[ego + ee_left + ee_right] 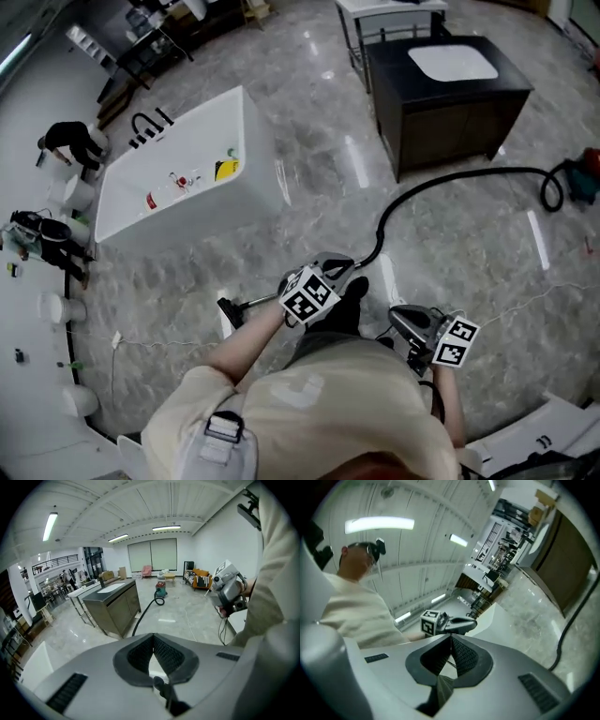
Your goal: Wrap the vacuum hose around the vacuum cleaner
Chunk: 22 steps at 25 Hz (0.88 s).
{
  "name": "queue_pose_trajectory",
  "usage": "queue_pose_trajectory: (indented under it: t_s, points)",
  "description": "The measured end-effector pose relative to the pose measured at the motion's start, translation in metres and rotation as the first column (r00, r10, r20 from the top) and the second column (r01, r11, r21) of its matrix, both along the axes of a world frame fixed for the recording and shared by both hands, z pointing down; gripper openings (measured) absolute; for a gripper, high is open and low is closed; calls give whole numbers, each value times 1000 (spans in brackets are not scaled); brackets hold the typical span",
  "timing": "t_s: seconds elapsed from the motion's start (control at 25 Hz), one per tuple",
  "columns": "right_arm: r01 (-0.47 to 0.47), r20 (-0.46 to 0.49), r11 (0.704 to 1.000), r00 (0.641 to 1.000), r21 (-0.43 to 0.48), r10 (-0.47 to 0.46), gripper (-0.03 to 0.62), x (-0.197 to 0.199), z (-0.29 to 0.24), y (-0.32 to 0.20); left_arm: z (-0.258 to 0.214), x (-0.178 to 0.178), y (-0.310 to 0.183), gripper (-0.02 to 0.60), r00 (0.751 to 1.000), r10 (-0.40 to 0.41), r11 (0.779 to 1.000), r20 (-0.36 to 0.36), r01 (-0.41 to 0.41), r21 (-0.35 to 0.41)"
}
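Head view: left gripper (339,270) is nearer the hose (441,180) than right gripper (401,319), both pinched closed and empty, hose trailing right to the vacuum cleaner (583,178).

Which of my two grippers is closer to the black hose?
The left gripper: it's right at the near end of the hose, while the right gripper sits off to the side.

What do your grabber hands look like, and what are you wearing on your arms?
Both are smooth pale grey plastic with black, ridged pads inside the jaws: the left gripper and the right gripper match. Each carries a white cube printed with black square markers. A thin dark cable hangs from the right one. The sleeves are short and cream.
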State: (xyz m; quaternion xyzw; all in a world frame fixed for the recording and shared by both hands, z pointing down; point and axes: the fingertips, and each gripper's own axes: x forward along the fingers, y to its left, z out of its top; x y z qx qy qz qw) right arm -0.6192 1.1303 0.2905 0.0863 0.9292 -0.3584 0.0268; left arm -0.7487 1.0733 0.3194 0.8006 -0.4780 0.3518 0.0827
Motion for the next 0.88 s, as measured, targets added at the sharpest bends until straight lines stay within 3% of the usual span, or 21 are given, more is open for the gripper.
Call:
queue_pose_trajectory:
  t_s: [0.08,0.16,0.28,0.4,0.64,0.88]
  points:
    - [10,-70,995,998,103,-3,3,-36,-1,-10,-1,-23,-17,3,1000,12,1000,-10,-11,15]
    - [-5,-93,991,995,130,17,3,-67,-8,-31,1,-46,-37,3,1000,27,1000,-4,-27,14]
    - [-46,-86,997,995,63,51,3,-102,-22,-64,10,-75,-64,3,998,48,998,-35,-49,-24]
    - [-99,-126,995,987,-22,96,3,-123,-17,-82,44,-101,-74,3,996,75,989,-57,-81,-121]
    - [-203,-217,969,961,-142,170,3,-150,14,-108,147,-151,-90,3,981,192,928,12,-177,-328]
    - [-229,-282,937,947,-265,151,3,-146,89,-129,252,-148,-134,3,972,233,892,34,-200,-404]
